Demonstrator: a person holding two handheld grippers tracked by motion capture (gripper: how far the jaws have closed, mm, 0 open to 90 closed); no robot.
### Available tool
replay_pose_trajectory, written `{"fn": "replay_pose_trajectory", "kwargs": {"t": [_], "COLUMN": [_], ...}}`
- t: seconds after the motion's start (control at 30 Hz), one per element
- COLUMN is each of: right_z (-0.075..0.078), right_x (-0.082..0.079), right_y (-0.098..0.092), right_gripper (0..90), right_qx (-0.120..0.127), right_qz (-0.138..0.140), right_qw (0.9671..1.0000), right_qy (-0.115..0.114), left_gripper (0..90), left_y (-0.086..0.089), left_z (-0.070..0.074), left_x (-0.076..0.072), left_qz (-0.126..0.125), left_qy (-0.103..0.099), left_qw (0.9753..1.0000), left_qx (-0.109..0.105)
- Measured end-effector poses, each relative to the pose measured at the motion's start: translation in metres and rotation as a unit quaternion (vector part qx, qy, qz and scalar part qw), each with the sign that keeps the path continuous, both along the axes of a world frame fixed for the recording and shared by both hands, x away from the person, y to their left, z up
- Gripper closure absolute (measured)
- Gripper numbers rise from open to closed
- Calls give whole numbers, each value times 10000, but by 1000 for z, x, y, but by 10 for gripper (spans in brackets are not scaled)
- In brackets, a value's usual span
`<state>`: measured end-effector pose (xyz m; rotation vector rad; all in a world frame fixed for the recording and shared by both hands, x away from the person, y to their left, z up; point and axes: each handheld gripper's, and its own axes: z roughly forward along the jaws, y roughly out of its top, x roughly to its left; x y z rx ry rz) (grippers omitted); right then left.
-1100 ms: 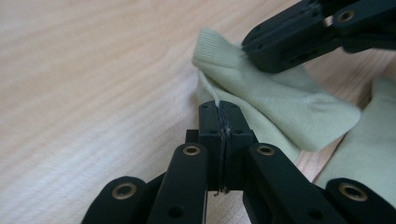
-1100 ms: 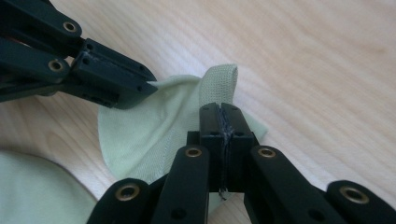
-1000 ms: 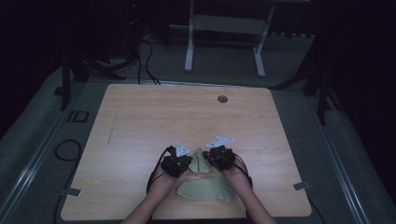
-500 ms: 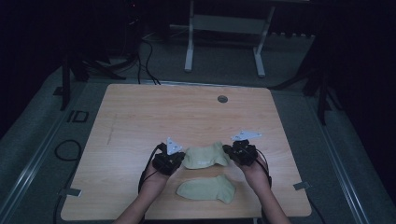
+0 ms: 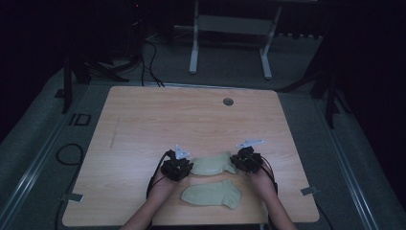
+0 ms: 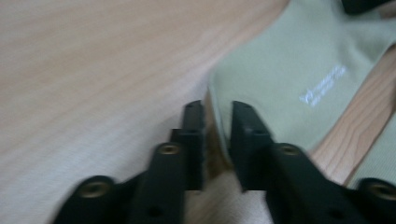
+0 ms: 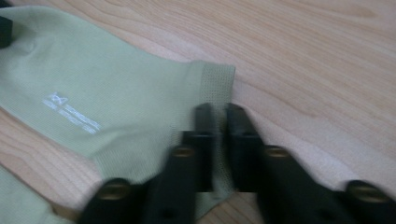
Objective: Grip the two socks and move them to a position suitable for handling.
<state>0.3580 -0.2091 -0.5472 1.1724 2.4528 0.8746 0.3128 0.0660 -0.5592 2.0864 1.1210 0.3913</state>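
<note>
Near the bottom of the high view, a pale green sock [image 5: 212,193] lies flat on the wooden table [image 5: 143,129], just above the lower edge and between the person's two arms. A little higher in the frame lies a second green sock [image 5: 214,164], stretched out sideways, with a gripper at each end. The left gripper [image 5: 176,168] sits at the left end of this sock. In the left gripper view its black jaws are a little apart, and the edge of the sock [image 6: 280,88] sits in the gap, though it is too blurry to say if they pinch it. The right gripper [image 5: 245,160] sits at the right end. In the right gripper view its jaws are close together and squeeze the sock's cuff [image 7: 116,107]. Far up the table, near the top edge, is a small round hole [image 5: 228,101].
</note>
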Motion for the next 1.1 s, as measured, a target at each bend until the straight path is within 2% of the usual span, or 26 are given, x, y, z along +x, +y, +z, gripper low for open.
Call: {"fn": "replay_pose_trajectory", "kwargs": {"t": [0.07, 0.13, 0.2, 0.27, 0.33, 0.37, 0.5, 0.53, 0.57, 0.6, 0.67, 0.7, 0.77, 0.87, 1.1], "right_z": [6, 12, 17, 19, 18, 17, 7, 5, 5, 3, -2, -5, -7, -7, -7], "right_x": [-3, -5, -8, -10, -11, -12, -14, -15, -15, -16, -18, -18, -20, -19, -7], "right_y": [1, 2, 3, 6, 8, 9, 12, 12, 12, 12, 13, 13, 12, 11, 11], "right_gripper": [724, 719, 729, 763, 770, 771, 751, 732, 732, 723, 626, 610, 606, 602, 593], "right_qx": [-30, 8, 73, 65, 63, 63, 39, 21, 21, -20, -151, -197, -128, -100, -68], "right_qz": [40, 78, 118, 216, 261, 274, 306, 312, 312, 307, 441, 540, 563, 597, 727], "right_qw": [9999, 9997, 9996, 9994, 9993, 9993, 9994, 9993, 9993, 9994, 9989, 9983, 9982, 9981, 9972], "right_qy": [-141, -220, -250, -273, -252, -244, -185, -185, -185, -179, -89, -97, -143, -151, -143], "left_gripper": [654, 662, 770, 836, 858, 893, 895, 894, 894, 894, 854, 806, 761, 697, 692], "left_y": [4, 6, 6, 3, -3, -5, -11, -11, -11, -10, -9, -8, -7, -7, -1], "left_z": [7, 13, 19, 24, 24, 23, 12, 8, 8, 2, -4, -6, -7, -6, -7], "left_x": [-2, -4, -7, -9, -10, -9, -4, -2, -2, 0, 1, 1, 1, 0, 2], "left_qz": [2, 32, -10, -146, -260, -320, -432, -445, -445, -495, -626, -671, -681, -687, -567], "left_qy": [-178, -296, -471, -537, -562, -535, -374, -281, -281, -118, 3, -52, -66, -183, -196], "left_qw": [9998, 9995, 9988, 9983, 9981, 9980, 9983, 9985, 9985, 9986, 9979, 9977, 9976, 9971, 9979], "left_qx": [-66, -142, -116, -152, -50, -56, 133, 150, 150, 151, 153, 124, 82, 283, 235]}}
